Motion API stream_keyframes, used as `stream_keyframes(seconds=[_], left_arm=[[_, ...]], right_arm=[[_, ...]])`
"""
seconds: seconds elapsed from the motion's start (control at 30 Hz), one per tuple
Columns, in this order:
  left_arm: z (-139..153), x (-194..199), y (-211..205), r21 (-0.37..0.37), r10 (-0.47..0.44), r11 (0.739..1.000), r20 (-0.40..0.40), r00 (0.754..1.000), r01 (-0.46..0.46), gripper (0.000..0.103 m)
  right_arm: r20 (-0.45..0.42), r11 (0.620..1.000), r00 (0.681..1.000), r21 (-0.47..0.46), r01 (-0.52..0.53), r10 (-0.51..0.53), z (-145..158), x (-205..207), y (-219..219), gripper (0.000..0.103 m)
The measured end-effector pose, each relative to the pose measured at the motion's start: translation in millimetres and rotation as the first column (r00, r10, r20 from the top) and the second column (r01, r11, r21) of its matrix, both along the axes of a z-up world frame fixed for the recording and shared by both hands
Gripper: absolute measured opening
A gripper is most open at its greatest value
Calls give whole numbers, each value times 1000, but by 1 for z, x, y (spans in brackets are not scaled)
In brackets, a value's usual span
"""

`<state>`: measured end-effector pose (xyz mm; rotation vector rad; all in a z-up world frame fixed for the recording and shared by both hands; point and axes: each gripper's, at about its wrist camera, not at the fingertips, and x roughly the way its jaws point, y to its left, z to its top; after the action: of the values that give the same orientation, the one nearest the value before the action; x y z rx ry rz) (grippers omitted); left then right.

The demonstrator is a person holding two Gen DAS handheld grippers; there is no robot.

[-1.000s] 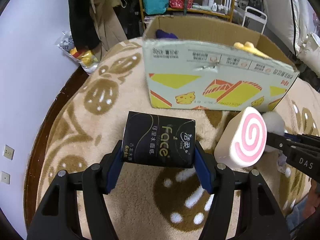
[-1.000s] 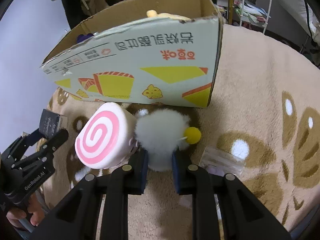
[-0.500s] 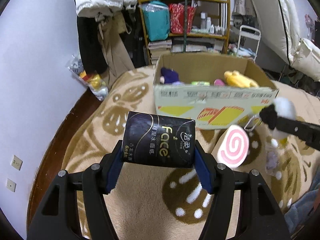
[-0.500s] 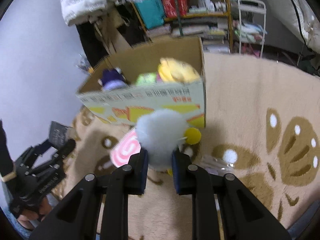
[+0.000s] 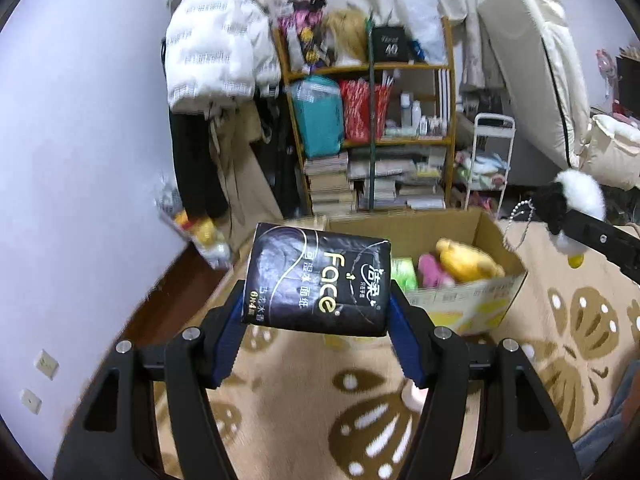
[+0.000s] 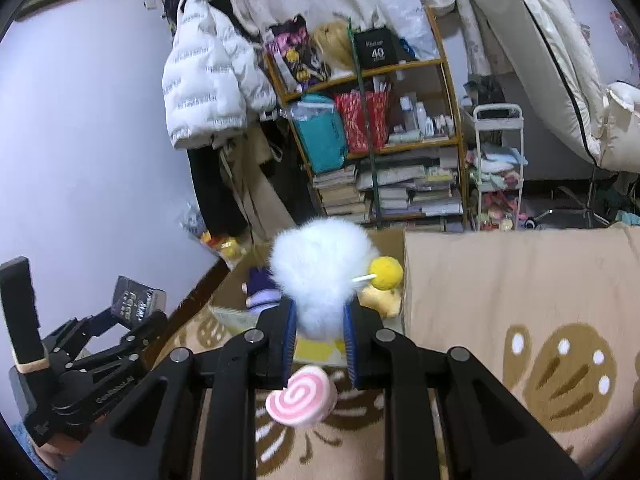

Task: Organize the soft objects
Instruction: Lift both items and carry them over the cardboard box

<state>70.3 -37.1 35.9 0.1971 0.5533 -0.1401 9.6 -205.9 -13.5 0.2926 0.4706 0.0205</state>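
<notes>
My left gripper [image 5: 318,316] is shut on a black tissue pack [image 5: 316,282] and holds it high above the rug, in front of an open cardboard box [image 5: 468,304]. The box holds yellow [image 5: 464,260], pink and green soft toys. My right gripper [image 6: 320,322] is shut on a white fluffy plush [image 6: 320,268] with a yellow ball [image 6: 385,273], raised over the box [image 6: 236,314]. A pink swirl plush [image 6: 300,398] lies on the rug below it. The right gripper with the plush also shows in the left wrist view [image 5: 576,208].
A beige patterned rug [image 5: 580,340] covers the surface. Behind the box stand a cluttered shelf [image 5: 372,136], a white rack [image 5: 490,160] and hanging coats [image 5: 216,60]. A purple toy [image 6: 260,288] sits in the box. Wooden floor and a wall lie left.
Both grippers have risen well above the rug with their loads. The box now sits lower and its inside shows. The swirl plush stays on the rug.
</notes>
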Motion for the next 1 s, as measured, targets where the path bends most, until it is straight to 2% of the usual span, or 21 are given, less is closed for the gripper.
stream_keyframes(seconds=[0.3,0.47,0.63,0.77,1.0], left_arm=[[47,4,-27,13,-16,1000,133,991,14,64],[58,16,-38,12,-49,999,178,983,47,64],[41,40,-44,39,-65,997,148,987,59,64],[24,52,-46,46,-68,997,132,989,63,64],[-6,68,-47,1,-110,994,71,991,111,65]], right_arm=[[89,1000,996,2,4,-4,30,13,-12,22],[117,1000,993,-1,-9,9,36,26,-15,22],[125,1000,992,-2,-6,6,31,41,-16,22],[95,1000,995,-22,-9,11,18,53,-15,22],[28,1000,1000,-22,-13,14,-8,69,-16,22]])
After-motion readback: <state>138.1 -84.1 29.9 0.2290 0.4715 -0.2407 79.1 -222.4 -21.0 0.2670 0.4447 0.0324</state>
